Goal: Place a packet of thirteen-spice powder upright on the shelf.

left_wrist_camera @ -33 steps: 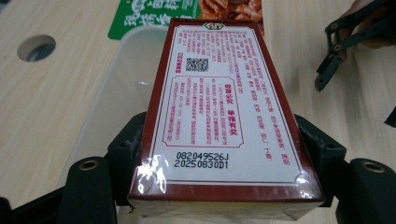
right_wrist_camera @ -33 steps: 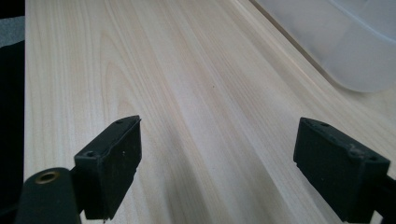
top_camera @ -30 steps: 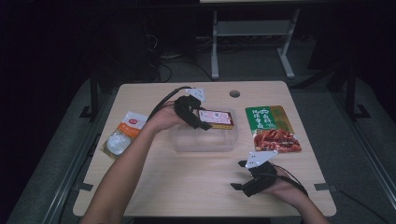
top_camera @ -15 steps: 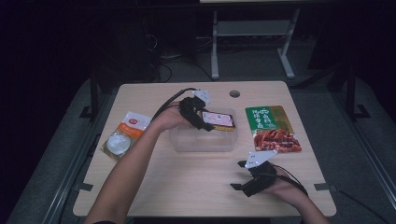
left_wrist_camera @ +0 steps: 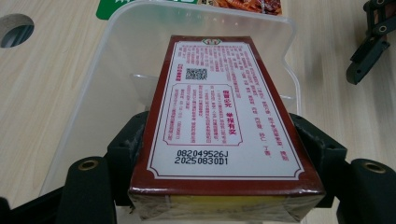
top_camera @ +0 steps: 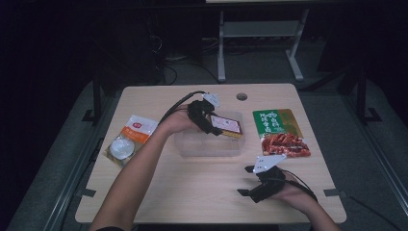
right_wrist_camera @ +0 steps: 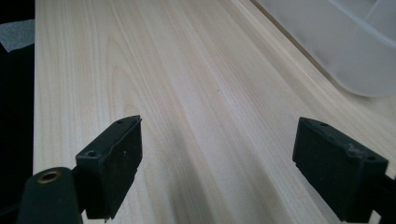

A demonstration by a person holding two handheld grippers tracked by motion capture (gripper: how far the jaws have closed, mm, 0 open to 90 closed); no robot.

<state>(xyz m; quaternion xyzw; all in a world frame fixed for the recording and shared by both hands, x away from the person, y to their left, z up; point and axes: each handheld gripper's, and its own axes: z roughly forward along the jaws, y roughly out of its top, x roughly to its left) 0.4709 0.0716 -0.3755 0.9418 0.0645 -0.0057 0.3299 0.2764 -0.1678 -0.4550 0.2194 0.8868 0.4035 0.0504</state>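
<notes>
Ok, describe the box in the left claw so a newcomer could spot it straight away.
Start at the clear plastic tub in the middle of the wooden table. Over its far right corner the left claw grips a flat maroon box. Its white back panel of fine print with a QR code sets it apart from the soft pouches either side.

1. this looks like a lab or recording room, not a home: one pale wooden tabletop (top_camera: 202, 187) stands alone under a light, and all around it is dark.
2. behind the tabletop stands a bare grey metal frame (top_camera: 260, 36), with loose cables (top_camera: 178, 67) on the floor beside it.
3. the tabletop has a round cable hole (top_camera: 241, 96) near its far edge, as office desks do.
4. grey carpet (top_camera: 62, 163) lies around the tabletop.
</notes>
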